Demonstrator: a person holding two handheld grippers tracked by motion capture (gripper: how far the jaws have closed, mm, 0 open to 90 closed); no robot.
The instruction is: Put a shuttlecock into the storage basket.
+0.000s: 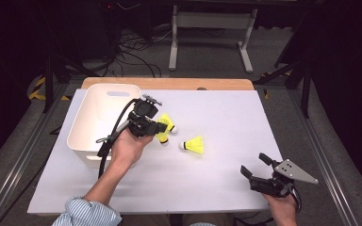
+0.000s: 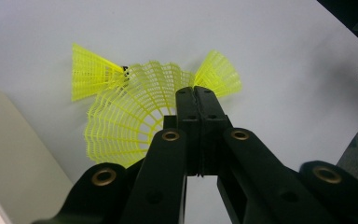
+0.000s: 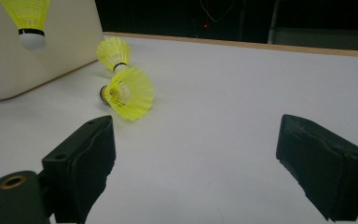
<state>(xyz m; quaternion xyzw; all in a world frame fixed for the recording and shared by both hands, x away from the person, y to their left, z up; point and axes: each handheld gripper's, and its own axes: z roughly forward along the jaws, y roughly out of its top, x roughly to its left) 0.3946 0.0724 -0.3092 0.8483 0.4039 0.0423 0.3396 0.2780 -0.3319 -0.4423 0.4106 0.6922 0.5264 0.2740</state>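
Left claw (image 2: 195,91) clamped on yellow shuttlecock's (image 2: 126,116) skirt; right claw (image 3: 196,154) wide, empty.

Your left gripper (image 2: 196,100) is covering part of the held shuttlecock's (image 2: 130,114) skirt, hiding its cork. The picture's top edge is cropping the raised shuttlecock (image 3: 28,16) in your right gripper view. Your left hand (image 1: 128,148) is blocking the white bin's (image 1: 92,117) near corner.
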